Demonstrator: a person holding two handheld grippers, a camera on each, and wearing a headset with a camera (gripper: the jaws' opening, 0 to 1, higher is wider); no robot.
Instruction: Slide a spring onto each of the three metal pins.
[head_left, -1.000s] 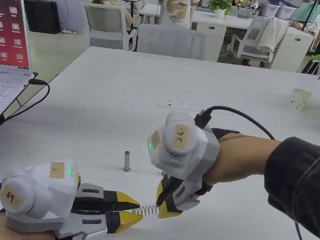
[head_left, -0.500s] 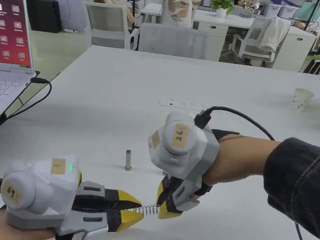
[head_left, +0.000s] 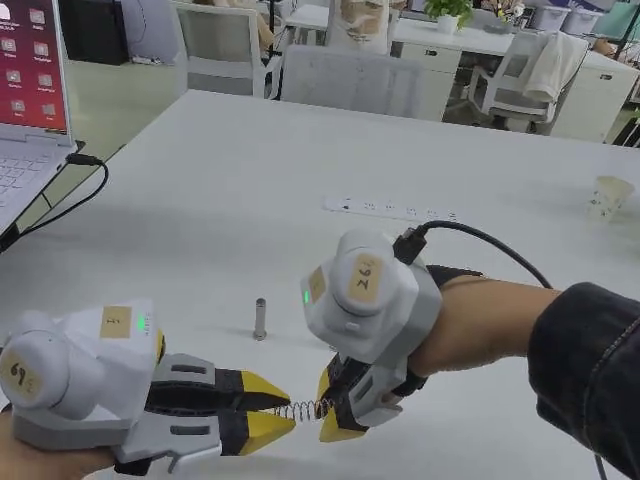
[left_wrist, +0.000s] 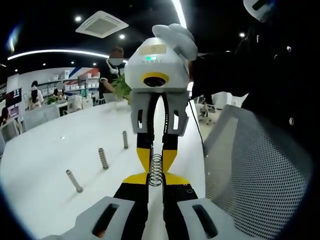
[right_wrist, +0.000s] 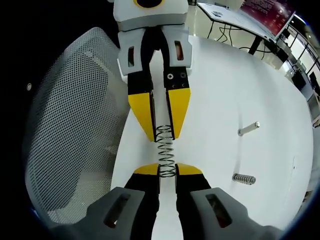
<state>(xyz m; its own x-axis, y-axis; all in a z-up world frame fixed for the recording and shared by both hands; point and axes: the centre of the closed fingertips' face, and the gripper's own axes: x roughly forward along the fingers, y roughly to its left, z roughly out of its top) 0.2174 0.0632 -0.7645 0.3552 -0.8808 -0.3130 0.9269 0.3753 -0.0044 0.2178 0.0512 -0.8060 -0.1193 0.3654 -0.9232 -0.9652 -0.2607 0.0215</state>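
Little has shifted since the earlier frame: left claw and right claw, tip to tip, each still pinch one end of the spring, its long axis lying left–right above the near tabletop. Bare pin stands upright just beyond, nearer the left claw.

Spring bridges left tool, right tool (pin behind).

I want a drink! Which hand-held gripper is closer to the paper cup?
Right. The right hand-held gripper grips the spring at the end toward the paper cup, far right on the table; the left hand-held gripper grips the other end, farther left.
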